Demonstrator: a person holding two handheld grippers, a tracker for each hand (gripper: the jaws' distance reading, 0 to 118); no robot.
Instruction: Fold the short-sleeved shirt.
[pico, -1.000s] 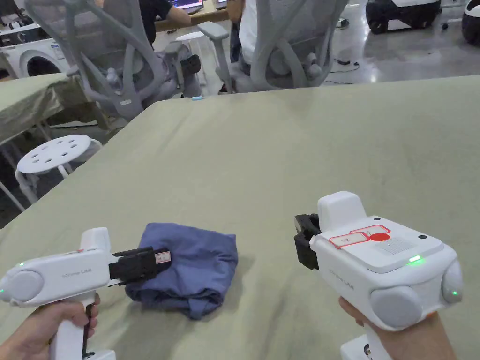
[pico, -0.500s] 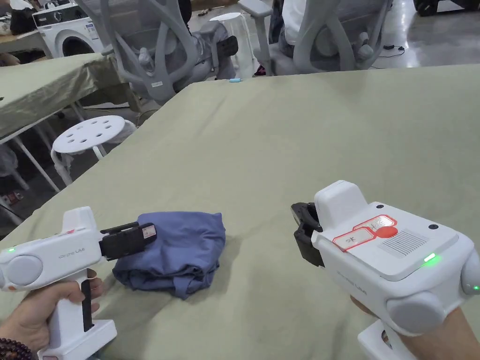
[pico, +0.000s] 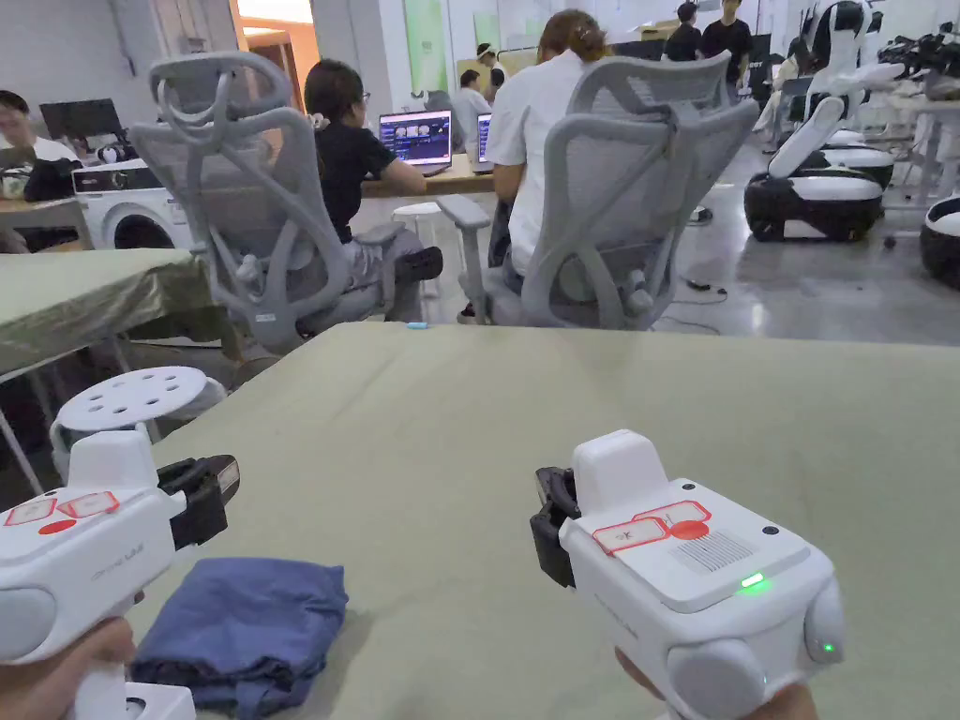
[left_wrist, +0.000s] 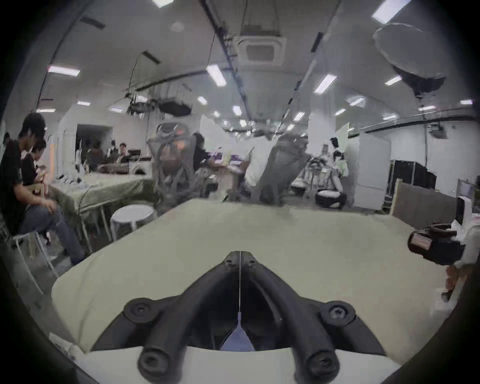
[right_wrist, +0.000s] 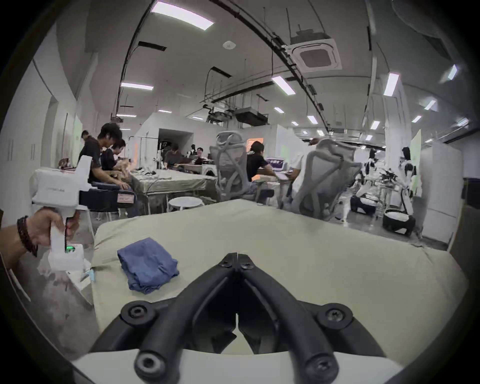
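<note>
In the head view, the blue shirt (pico: 242, 630) lay folded in a compact bundle on the green table (pico: 581, 412) near its left front corner, under the raised left gripper (pico: 208, 495); the right gripper (pico: 548, 525) hung apart over bare cloth. In the left gripper view, its jaws met tip to tip, gripping nothing. In the right gripper view, the jaws likewise pressed together, empty, with the shirt to their left.

Folded blue shirt (pico: 246, 630) on green-covered table (pico: 581, 412)
</note>
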